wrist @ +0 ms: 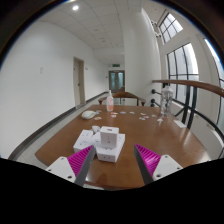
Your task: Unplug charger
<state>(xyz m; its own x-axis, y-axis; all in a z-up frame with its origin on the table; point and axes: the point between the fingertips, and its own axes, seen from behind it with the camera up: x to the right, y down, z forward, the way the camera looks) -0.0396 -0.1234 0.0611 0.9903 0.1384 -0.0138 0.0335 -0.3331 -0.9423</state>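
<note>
A white power strip [101,149] lies on the brown wooden table [120,172], just ahead of my fingers and a little toward the left one. A white cube charger [109,134] is plugged into its top and stands upright. My gripper [113,160] is open and empty, its magenta pads [80,160] spread wide on either side, short of the strip. Nothing is between the fingers.
A second white block [88,138] lies beside the strip on its left. Small items lie farther down the long table, among them a pink bottle [110,103] and a white object [88,114]. Chairs stand at the far end. Windows line the right wall.
</note>
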